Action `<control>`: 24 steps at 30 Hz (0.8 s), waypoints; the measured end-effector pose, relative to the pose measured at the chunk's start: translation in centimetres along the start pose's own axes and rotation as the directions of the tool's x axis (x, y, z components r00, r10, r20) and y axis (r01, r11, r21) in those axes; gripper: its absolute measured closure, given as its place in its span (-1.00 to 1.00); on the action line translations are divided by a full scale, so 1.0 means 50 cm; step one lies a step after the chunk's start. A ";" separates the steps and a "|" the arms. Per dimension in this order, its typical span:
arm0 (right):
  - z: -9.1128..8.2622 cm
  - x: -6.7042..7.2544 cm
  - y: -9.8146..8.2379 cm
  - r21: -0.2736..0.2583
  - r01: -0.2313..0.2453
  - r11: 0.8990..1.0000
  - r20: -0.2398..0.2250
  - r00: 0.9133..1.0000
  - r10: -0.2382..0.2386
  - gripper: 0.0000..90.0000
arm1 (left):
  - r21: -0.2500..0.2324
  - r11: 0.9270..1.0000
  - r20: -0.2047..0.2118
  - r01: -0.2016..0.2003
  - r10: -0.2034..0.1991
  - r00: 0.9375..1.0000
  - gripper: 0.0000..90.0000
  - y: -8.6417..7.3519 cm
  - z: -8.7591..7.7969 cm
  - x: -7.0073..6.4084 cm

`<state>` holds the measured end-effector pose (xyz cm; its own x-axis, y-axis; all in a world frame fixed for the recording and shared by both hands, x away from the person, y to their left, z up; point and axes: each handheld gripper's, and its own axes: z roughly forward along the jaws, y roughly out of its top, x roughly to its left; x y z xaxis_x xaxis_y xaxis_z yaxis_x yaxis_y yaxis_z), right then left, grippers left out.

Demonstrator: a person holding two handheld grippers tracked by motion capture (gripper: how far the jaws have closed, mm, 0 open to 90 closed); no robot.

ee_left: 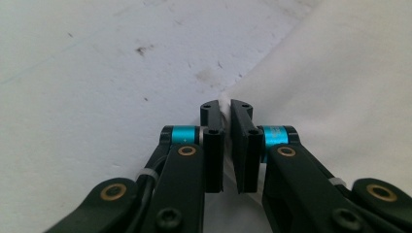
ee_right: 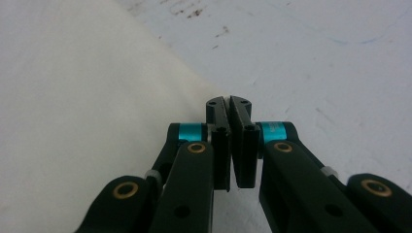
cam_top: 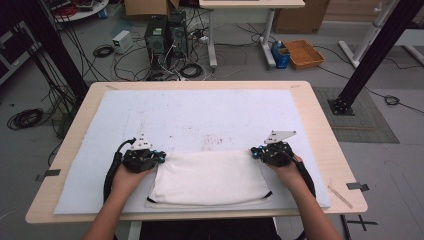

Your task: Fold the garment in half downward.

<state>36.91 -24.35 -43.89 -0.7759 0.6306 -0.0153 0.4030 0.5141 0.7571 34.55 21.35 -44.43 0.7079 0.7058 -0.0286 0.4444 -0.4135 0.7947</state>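
A white cloth [cam_top: 210, 177] with a dark hem lies folded on the near part of the white mat [cam_top: 200, 112]. My left gripper [cam_top: 161, 156] is at the cloth's far left corner. In the left gripper view, my left gripper [ee_left: 226, 109] is shut, with a pinch of white cloth [ee_left: 340, 87] showing between its tips. My right gripper [cam_top: 254, 152] is at the far right corner. In the right gripper view, my right gripper [ee_right: 228, 104] is closed tight on the very tip of the cloth [ee_right: 73, 97]. A hand holds each gripper from the near edge.
The mat covers most of the light wooden table [cam_top: 320, 130] and bears dark smudges [cam_top: 217, 140] near its middle. Beyond the far edge, computer towers [cam_top: 165, 35], cables and an orange tray [cam_top: 304, 53] sit on the floor. A black frame post [cam_top: 370, 60] stands at the right.
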 end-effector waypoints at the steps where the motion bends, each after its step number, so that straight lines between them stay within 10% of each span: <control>1: -0.001 -0.001 0.003 -0.004 0.000 1.000 0.009 1.000 0.000 0.97 | -0.015 1.000 -0.003 0.013 -0.013 1.000 0.87 0.000 -0.001 0.003; 24: 0.043 -0.065 0.043 -0.002 -0.041 0.999 0.107 0.993 0.041 0.97 | -0.045 0.997 -0.057 0.055 -0.057 0.997 0.87 0.052 0.058 0.070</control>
<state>41.33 -24.03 -43.62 -0.7028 0.7094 -0.0541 0.4332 0.4870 0.7584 39.79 21.06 -44.23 0.6488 0.7599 -0.0393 0.4573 -0.3481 0.8183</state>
